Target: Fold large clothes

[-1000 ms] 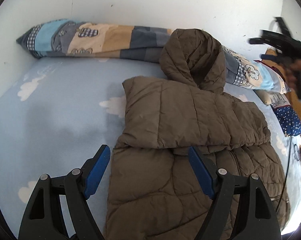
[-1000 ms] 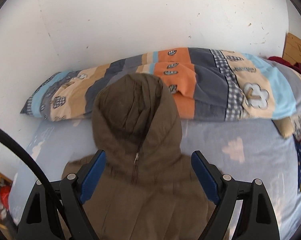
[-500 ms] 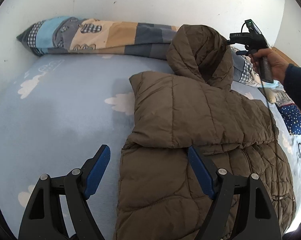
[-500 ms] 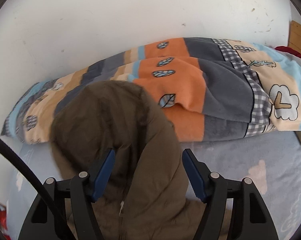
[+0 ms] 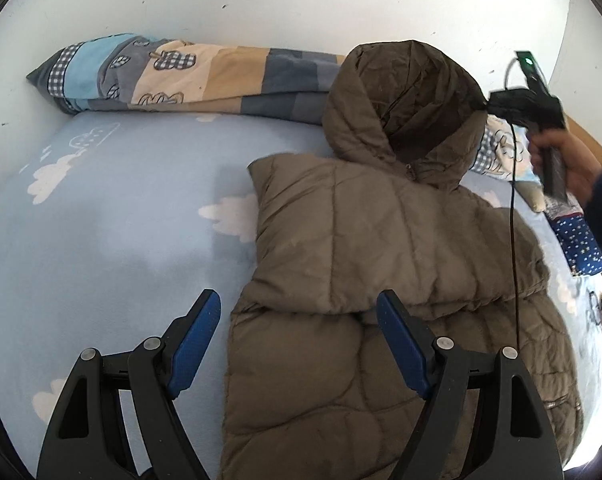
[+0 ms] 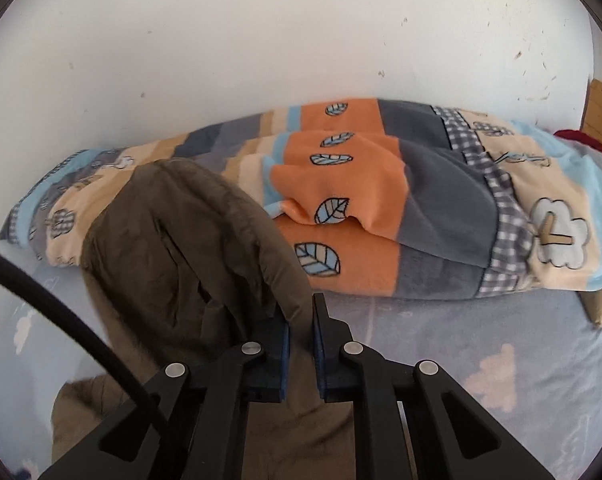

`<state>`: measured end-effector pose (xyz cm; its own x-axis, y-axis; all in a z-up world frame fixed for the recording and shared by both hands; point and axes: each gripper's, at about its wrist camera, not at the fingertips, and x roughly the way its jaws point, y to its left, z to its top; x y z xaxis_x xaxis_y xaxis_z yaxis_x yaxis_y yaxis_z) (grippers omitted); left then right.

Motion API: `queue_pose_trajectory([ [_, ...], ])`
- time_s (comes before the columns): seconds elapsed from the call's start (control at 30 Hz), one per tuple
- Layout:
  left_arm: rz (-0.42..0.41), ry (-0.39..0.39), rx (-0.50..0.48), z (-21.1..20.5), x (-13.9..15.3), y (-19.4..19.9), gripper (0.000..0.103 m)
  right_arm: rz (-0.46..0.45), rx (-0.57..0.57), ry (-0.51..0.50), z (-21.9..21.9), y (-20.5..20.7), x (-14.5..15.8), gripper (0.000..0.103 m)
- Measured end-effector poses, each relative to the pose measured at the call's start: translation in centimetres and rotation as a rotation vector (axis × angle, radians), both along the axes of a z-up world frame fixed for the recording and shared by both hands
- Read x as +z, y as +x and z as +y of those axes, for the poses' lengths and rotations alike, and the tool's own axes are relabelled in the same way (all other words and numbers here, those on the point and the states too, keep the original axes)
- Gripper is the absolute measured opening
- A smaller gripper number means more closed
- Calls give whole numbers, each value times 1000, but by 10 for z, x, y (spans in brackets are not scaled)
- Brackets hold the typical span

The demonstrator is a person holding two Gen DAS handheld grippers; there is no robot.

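Note:
A brown padded jacket [image 5: 381, 264] lies on the blue cloud-print bed [image 5: 113, 220], its sleeves folded across the body. Its hood [image 5: 405, 108] stands up at the far end. My right gripper [image 6: 301, 320] is shut on the right edge of the hood [image 6: 205, 248] and holds it raised; it also shows in the left wrist view [image 5: 489, 106] at the hood's right side. My left gripper [image 5: 301, 340] is open and empty, hovering above the jacket's lower left part.
A rolled patchwork blanket [image 5: 173, 76] lies along the white wall behind the jacket; it also shows in the right wrist view [image 6: 401, 200]. A dark blue dotted cloth [image 5: 581, 244] lies at the right edge of the bed. A black cable [image 5: 513, 216] hangs from the right gripper across the jacket.
My right gripper moved in to the hood and shut on its edge. My left gripper stayed open and hardly moved.

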<state>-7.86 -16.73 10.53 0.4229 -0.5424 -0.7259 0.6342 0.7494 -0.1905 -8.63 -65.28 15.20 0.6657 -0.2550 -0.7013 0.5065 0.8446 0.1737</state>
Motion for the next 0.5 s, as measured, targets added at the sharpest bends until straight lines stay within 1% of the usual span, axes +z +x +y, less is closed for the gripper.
queue_pose_trajectory([
  [0.1, 10, -53, -14, -1, 16, -3, 79, -17, 60, -21, 22, -31, 19, 10],
  [0.17, 11, -73, -15, -6, 25, -1, 79, -36, 91, -32, 34, -48, 30, 10],
  [0.27, 53, -125, -32, -28, 40, 18, 79, -43, 117, -58, 52, -71, 42, 10],
  [0.33, 115, -180, -40, -47, 47, 36, 80, -29, 124, -70, 62, -82, 45, 10],
  [0.37, 181, -221, -56, -59, 48, 47, 80, -23, 126, -69, 65, -87, 45, 10],
  [0.4, 250, -258, -41, -68, 47, 58, 80, -25, 129, -65, 67, -91, 45, 10],
  [0.5, 401, -386, -35, -84, 45, 77, 80, -22, 137, -61, 72, -97, 45, 10],
])
